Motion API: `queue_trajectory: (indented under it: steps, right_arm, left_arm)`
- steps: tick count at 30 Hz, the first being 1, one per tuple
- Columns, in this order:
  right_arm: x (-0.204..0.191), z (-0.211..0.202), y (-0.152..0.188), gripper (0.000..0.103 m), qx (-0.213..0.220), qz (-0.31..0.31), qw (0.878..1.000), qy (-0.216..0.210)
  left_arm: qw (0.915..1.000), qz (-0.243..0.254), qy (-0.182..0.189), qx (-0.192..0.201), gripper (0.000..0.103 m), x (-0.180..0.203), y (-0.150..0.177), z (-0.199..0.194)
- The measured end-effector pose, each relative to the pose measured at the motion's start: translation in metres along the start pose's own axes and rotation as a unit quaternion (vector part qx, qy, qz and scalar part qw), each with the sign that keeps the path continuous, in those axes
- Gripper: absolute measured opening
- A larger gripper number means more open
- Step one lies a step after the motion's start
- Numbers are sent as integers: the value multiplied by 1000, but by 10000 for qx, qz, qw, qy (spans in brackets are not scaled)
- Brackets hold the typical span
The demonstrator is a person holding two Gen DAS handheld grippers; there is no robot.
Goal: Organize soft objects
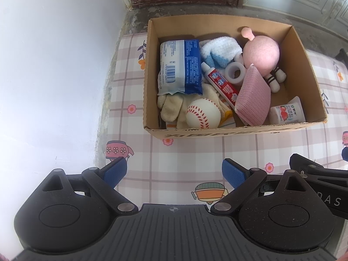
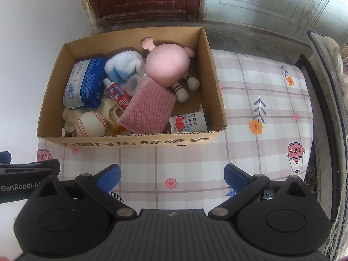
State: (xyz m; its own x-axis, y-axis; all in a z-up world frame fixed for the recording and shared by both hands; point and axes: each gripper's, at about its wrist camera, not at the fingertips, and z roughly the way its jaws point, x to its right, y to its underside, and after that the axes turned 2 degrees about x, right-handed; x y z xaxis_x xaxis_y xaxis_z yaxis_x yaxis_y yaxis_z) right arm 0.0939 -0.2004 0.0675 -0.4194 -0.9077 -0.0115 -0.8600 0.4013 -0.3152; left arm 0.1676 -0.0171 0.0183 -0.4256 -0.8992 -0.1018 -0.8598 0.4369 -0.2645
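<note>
On the desk covered with a pink-checked cartoon-print cloth (image 2: 250,91), an open brown cardboard box (image 1: 304,50) holds the soft things: a round pink plush doll with striped legs (image 1: 261,53), a fluffy white-and-blue sock bundle (image 1: 219,51), a pink knitted cloth pad (image 1: 253,97), cream fleece gloves (image 1: 171,106), a white foam baseball with red stitching (image 1: 203,113), a blue-and-white tissue pack (image 1: 180,65), a red toothpaste tube (image 1: 221,84), a white tape roll (image 1: 235,71) and a small white yoghurt pouch (image 1: 287,113). The left gripper (image 1: 174,174) and the right gripper (image 2: 171,177) both hover over the cloth just in front of the box, side by side, each with its blue-padded fingers spread wide apart and holding nothing.
</note>
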Motion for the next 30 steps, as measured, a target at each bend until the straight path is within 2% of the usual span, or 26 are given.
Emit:
queue_trajectory:
  steps: [30]
  right_arm:
    - [-1,1,-1,103,-3,10,10000,6]
  left_arm:
    - [10000,-34,23,-23,95,-1,0,2]
